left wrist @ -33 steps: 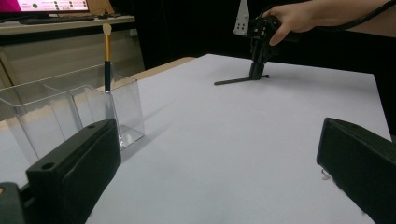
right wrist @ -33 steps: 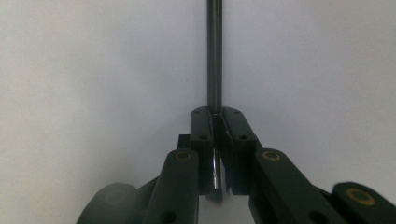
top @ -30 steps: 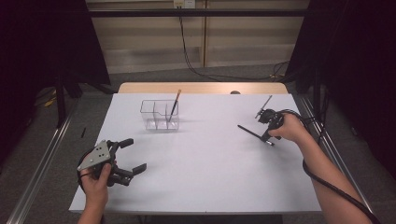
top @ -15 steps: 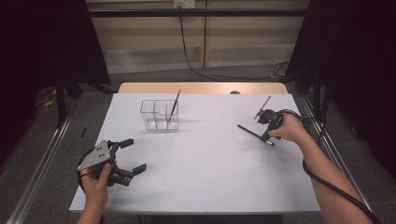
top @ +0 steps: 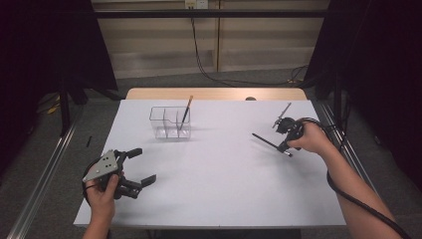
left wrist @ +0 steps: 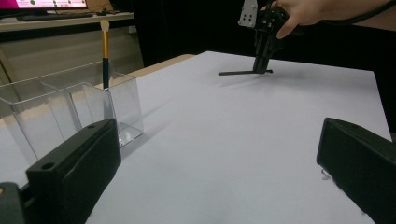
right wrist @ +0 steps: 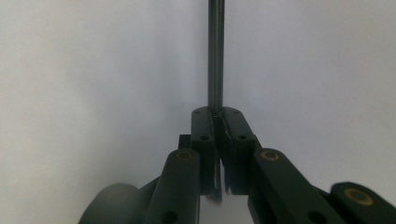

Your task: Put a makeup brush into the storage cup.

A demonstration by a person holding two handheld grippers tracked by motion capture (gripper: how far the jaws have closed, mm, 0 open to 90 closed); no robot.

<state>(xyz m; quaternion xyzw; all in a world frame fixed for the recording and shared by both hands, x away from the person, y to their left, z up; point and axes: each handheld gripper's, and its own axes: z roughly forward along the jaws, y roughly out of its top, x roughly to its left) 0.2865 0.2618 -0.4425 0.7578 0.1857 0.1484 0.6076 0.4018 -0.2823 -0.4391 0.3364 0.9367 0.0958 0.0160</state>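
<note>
White table [top: 219, 189] with dark surrounds. Right gripper [top: 284, 146] points down at the table's right side, jaws clamped on a thin dark stick [top: 264, 141], apparently a brush handle, lying on the surface. Left gripper [top: 141, 167] rests near-left, jaws wide, empty. A clear organiser [top: 170, 123] holds one upright brush [top: 186, 111].

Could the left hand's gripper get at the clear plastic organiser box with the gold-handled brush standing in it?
Probably yes. The left gripper is open and holds nothing, and bare white table lies between it and the clear plastic organiser box. The right gripper works far off to the side.
</note>
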